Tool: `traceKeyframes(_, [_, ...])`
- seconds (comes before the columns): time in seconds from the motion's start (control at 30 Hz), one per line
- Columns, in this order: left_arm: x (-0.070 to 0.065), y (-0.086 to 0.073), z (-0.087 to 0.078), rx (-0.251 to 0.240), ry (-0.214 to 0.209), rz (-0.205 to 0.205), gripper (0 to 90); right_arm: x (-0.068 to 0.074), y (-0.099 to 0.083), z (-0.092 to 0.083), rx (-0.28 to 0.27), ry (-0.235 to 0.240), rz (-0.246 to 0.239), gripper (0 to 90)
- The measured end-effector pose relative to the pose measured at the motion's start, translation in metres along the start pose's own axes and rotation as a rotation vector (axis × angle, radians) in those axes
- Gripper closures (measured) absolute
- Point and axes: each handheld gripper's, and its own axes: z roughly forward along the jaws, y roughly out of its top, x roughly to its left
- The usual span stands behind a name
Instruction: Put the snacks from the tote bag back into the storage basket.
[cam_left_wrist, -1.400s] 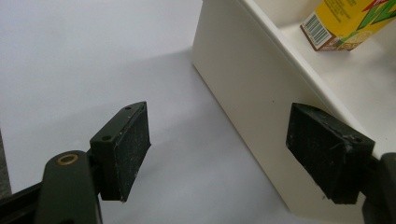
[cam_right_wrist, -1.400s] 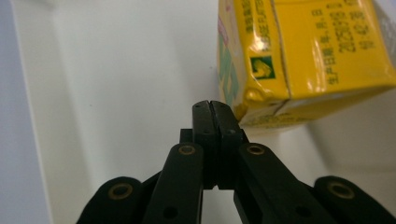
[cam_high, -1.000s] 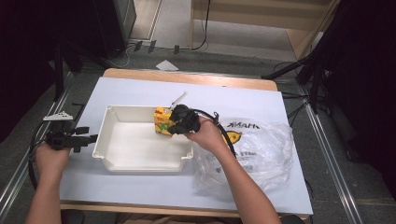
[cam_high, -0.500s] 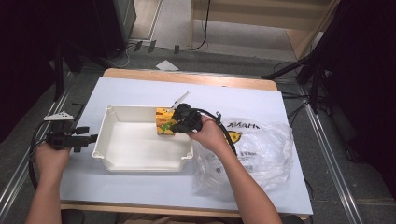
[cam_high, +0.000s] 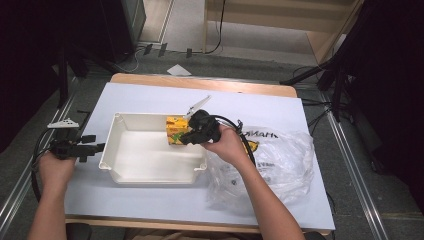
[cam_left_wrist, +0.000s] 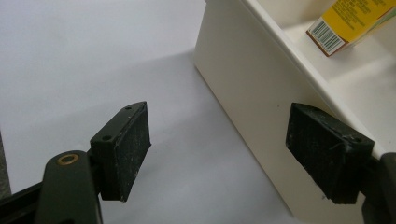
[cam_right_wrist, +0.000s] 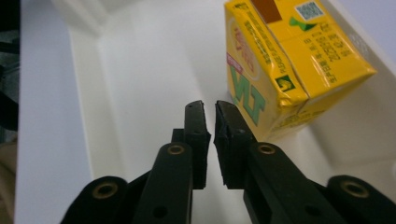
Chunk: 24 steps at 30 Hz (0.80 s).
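Observation:
A yellow drink carton (cam_high: 176, 130) stands in the far right corner of a white tray (cam_high: 112, 145). My right gripper (cam_high: 184, 139) reaches into the tray beside the carton. In the right gripper view the carton (cam_right_wrist: 280, 70) is just right of the jaws, on the tray floor (cam_right_wrist: 140, 70). The right gripper (cam_right_wrist: 210, 109) has just been opening; a narrow gap shows with nothing in it. My left gripper (cam_high: 99, 147) rests on the table at the tray's left wall. That gripper (cam_left_wrist: 219, 123) is wide open, with the tray wall (cam_left_wrist: 247, 84) between its jaws, untouched.
A crumpled clear plastic bag (cam_high: 280, 160) with printed lettering lies on the white table cover right of the tray, under the right forearm. The table's wooden far edge (cam_high: 200, 84) and metal side rails bound the surface. Dark stands and cables surround the table.
The right hand has eased slightly to the right, away from the carton. The left hand has kept still.

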Motion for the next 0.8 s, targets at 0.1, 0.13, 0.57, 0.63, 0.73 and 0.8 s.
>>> traceKeyframes(0.1, [0.0, 0.0, 0.001, 0.006, 0.008, -0.001, 22.9, 0.004, 0.0, -0.007, -0.016, 0.017, -0.011, 72.9])
traceKeyframes(0.13, [0.0, 0.0, 0.001, 0.007, 0.009, -0.002, 23.0, 0.005, 0.001, -0.008, -0.023, 0.013, -0.016, 69.5])
traceKeyframes(0.57, [-0.002, 0.0, 0.0, 0.002, 0.009, -0.002, 22.9, 0.015, -0.007, -0.025, -0.005, 0.019, 0.018, 46.0])
traceKeyframes(0.63, [-0.002, -0.001, 0.0, 0.002, 0.009, -0.002, 22.9, 0.015, -0.01, -0.029, -0.017, 0.013, 0.015, 42.7])
traceKeyframes(0.73, [-0.002, -0.001, 0.0, 0.004, 0.009, -0.001, 22.9, 0.016, -0.014, -0.036, -0.028, -0.009, 0.019, 38.5])
traceKeyframes(0.8, [-0.002, -0.001, 0.0, 0.004, 0.01, -0.002, 22.9, 0.016, -0.016, -0.041, -0.037, -0.023, 0.021, 36.9])
